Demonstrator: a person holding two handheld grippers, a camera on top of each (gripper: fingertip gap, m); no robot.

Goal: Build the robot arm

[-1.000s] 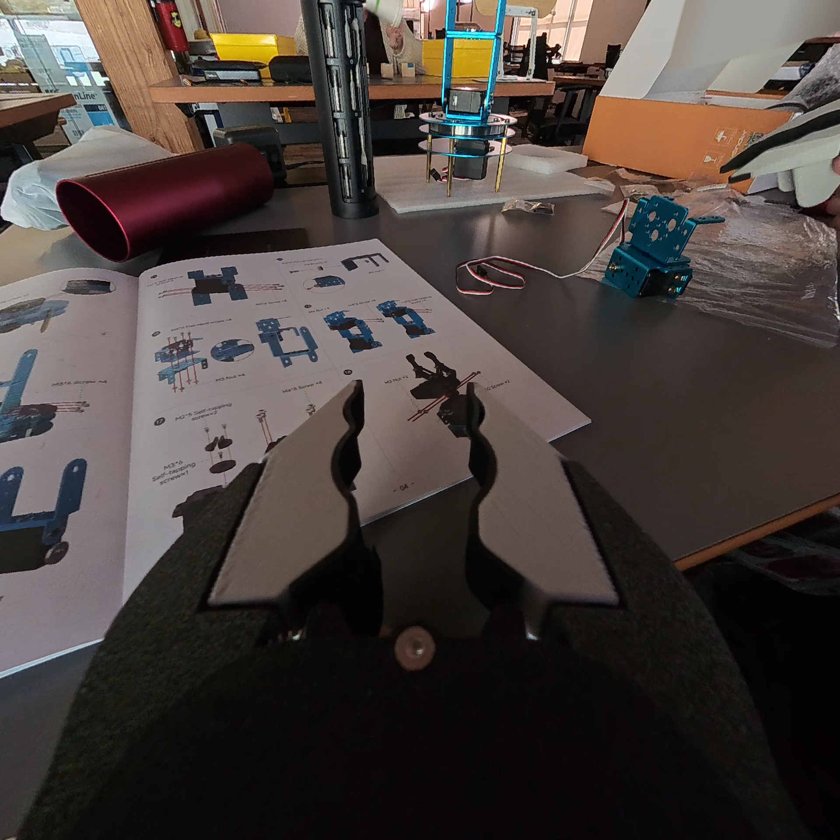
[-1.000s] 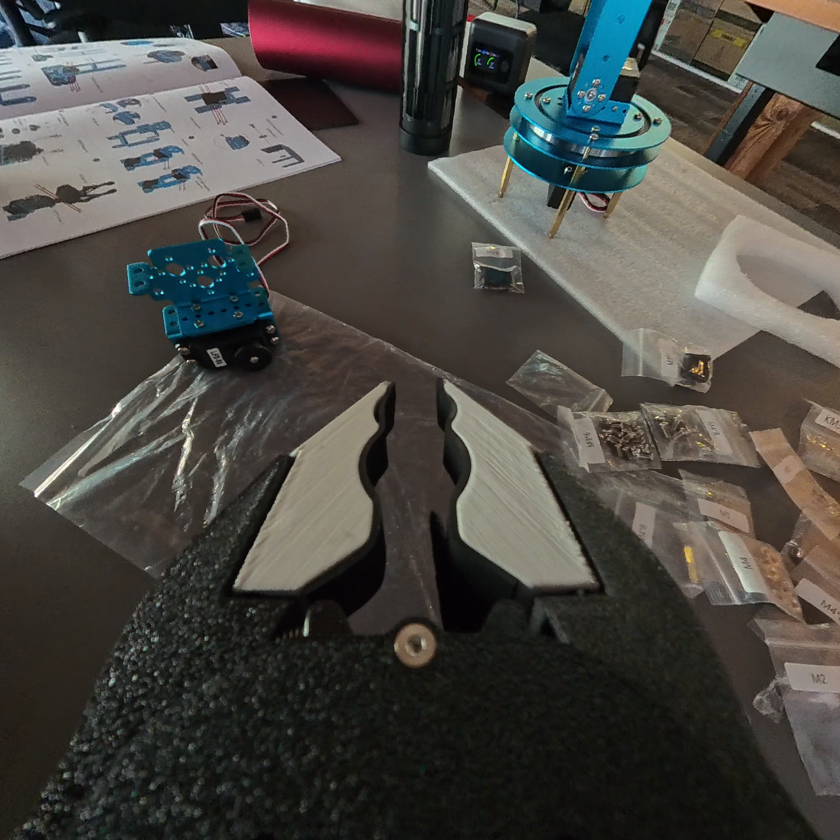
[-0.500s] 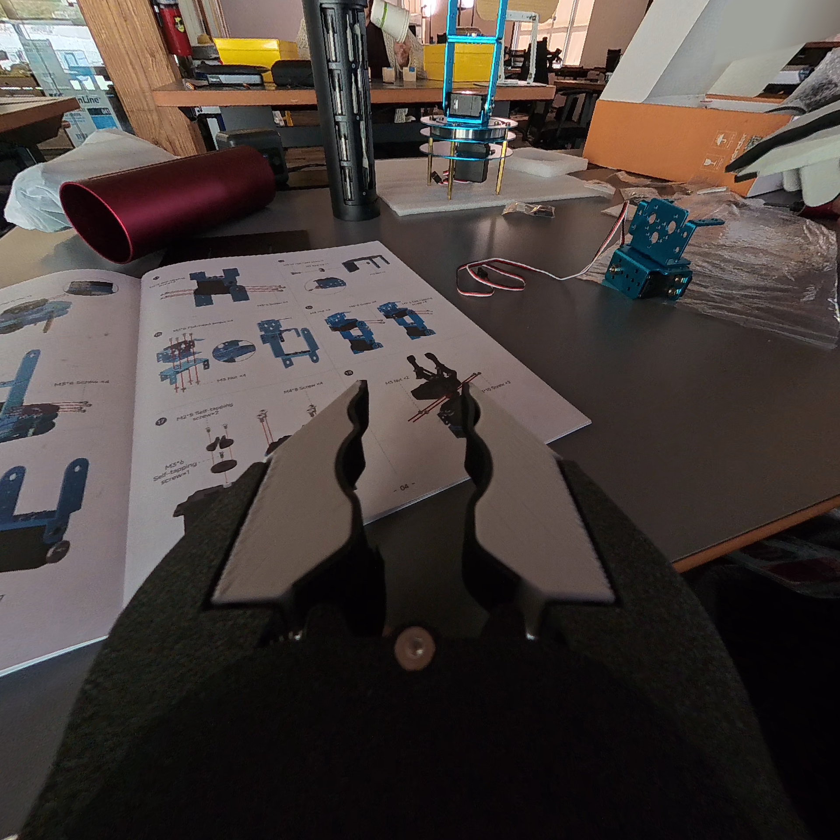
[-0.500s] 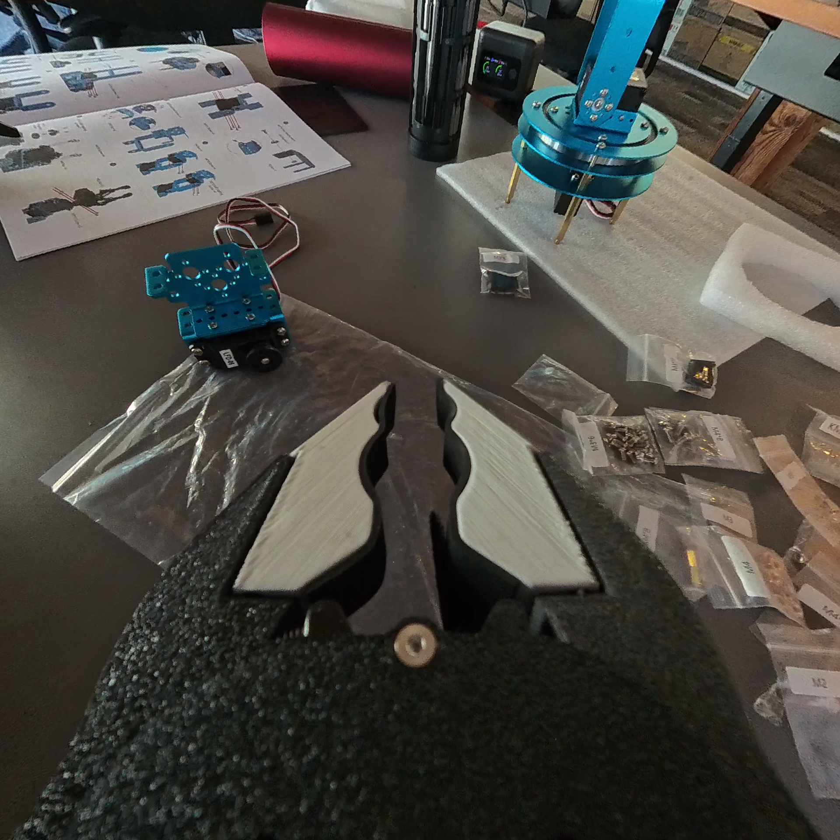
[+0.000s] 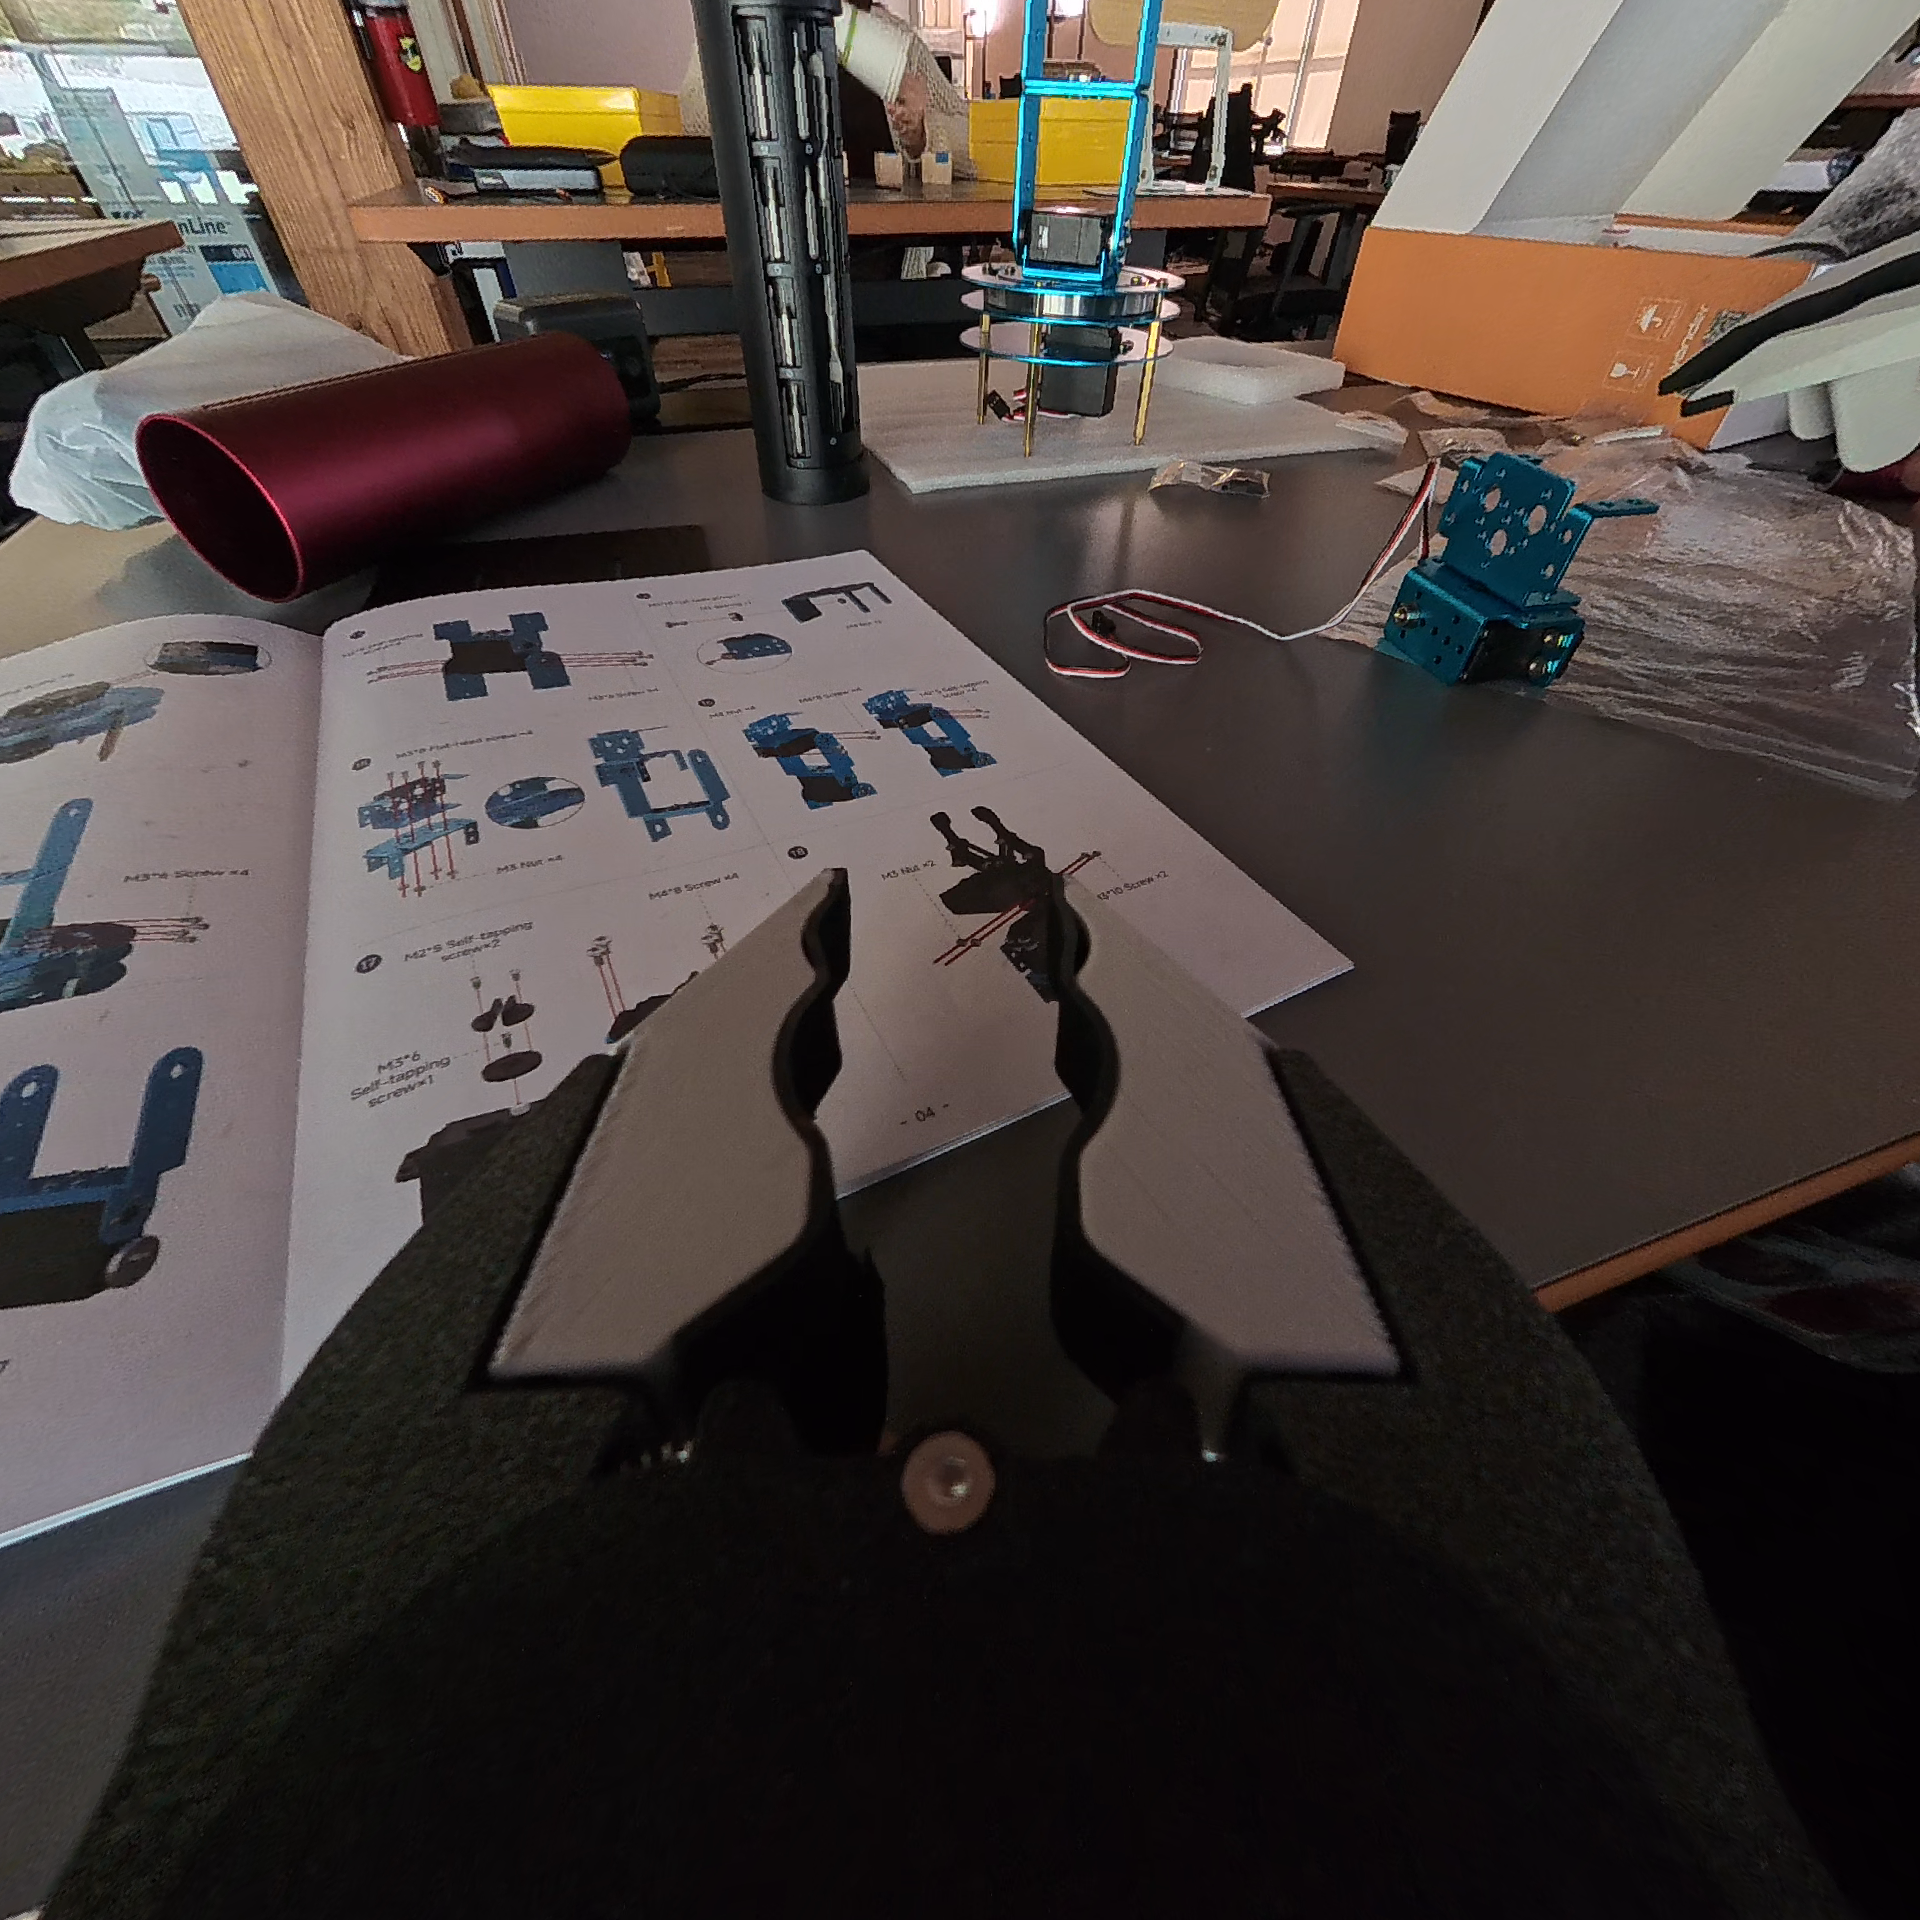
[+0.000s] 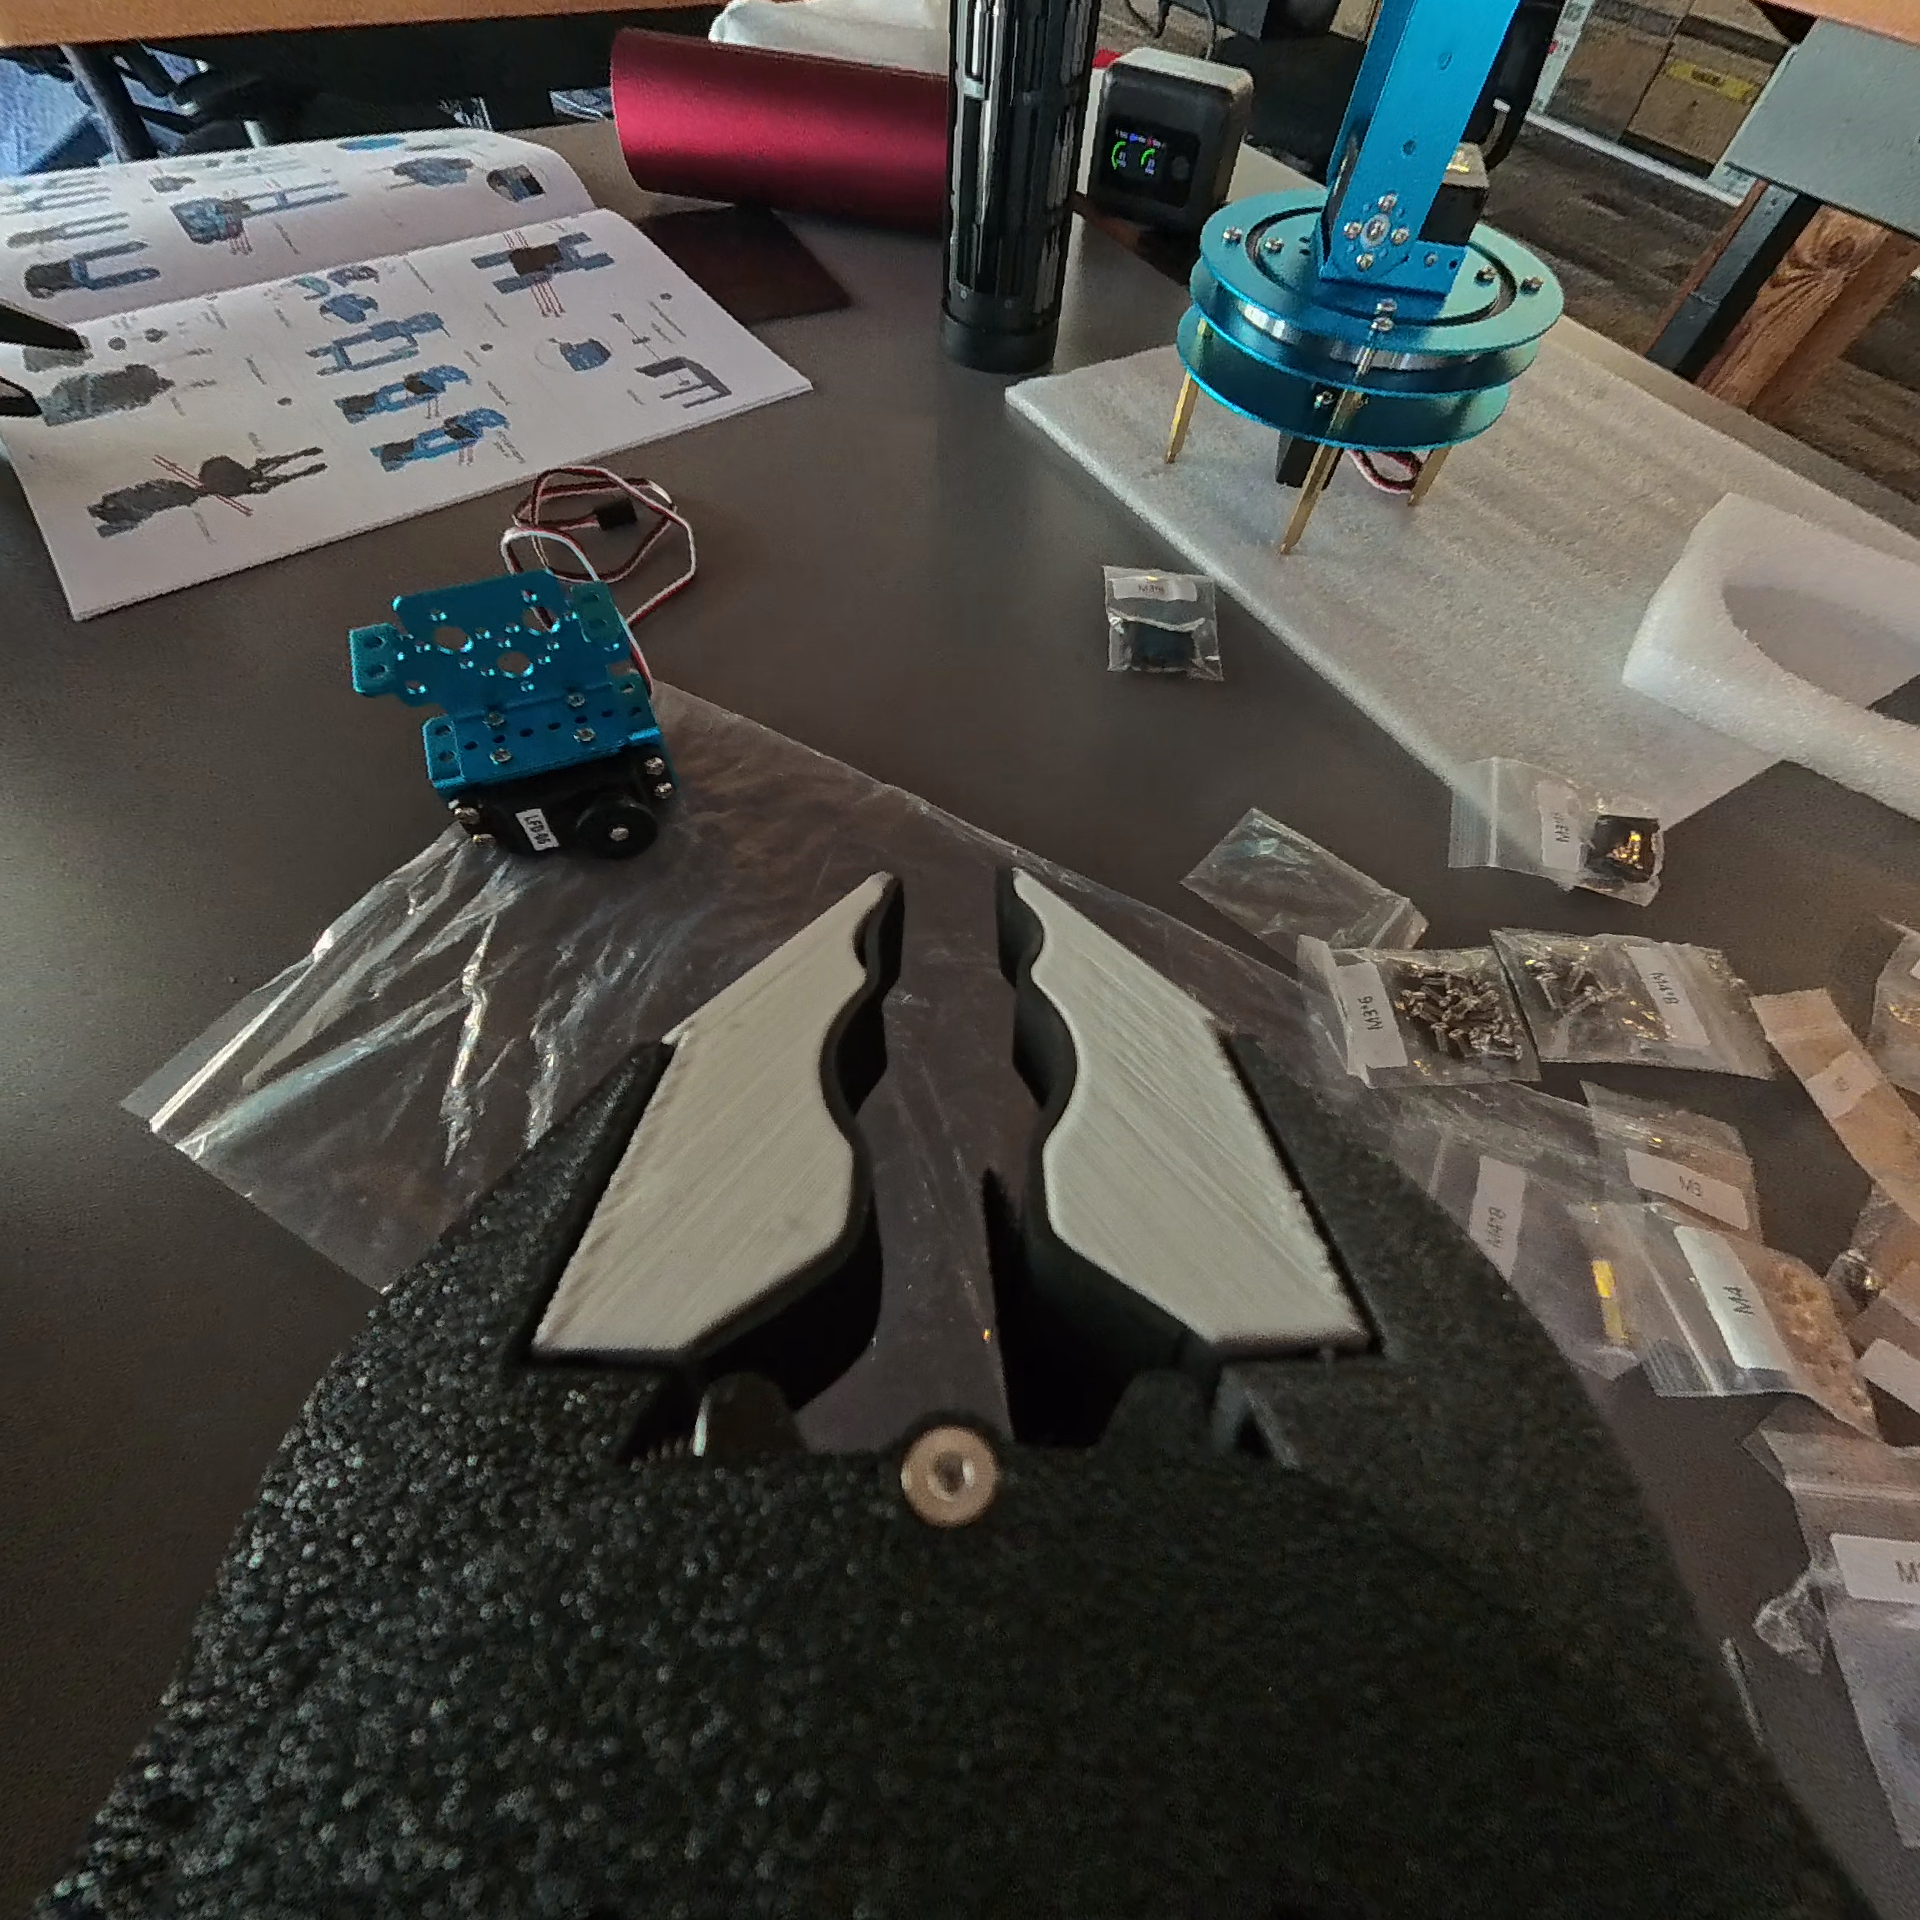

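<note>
My left gripper [image 5: 948, 891] is open and empty, hovering over the near right corner of an open instruction booklet [image 5: 540, 831] on a dark grey table [image 5: 1507, 935]. My right gripper [image 6: 948, 891] is open with a narrow gap, empty, above a clear plastic bag [image 6: 436, 997]. A blue metal bracket with a black servo [image 6: 530, 717] stands at the bag's far edge, ahead and left of the right gripper, its red-white wire [image 6: 603, 520] coiled behind it. The bracket also shows in the left wrist view [image 5: 1486, 592], with the right gripper's fingers [image 5: 1808, 343] at the far right.
A blue round-based arm assembly [image 6: 1361, 301] stands on white foam sheet [image 6: 1455, 582]. Several small bags of screws [image 6: 1444, 1008] lie at the right. A black cylinder [image 6: 1013, 177], a red tube [image 5: 374, 457], a foam block [image 6: 1787, 665] and an orange box [image 5: 1538, 322] lie farther off. My right fingertips sit around 40 cm from my left ones. The blue round-based arm assembly [image 6: 1361, 301] is about 25 cm from my right fingertips.
The right gripper has drifted back and left, so the bracket and assembly shift right in its view. The left gripper has barely moved and its gap is about the same.
</note>
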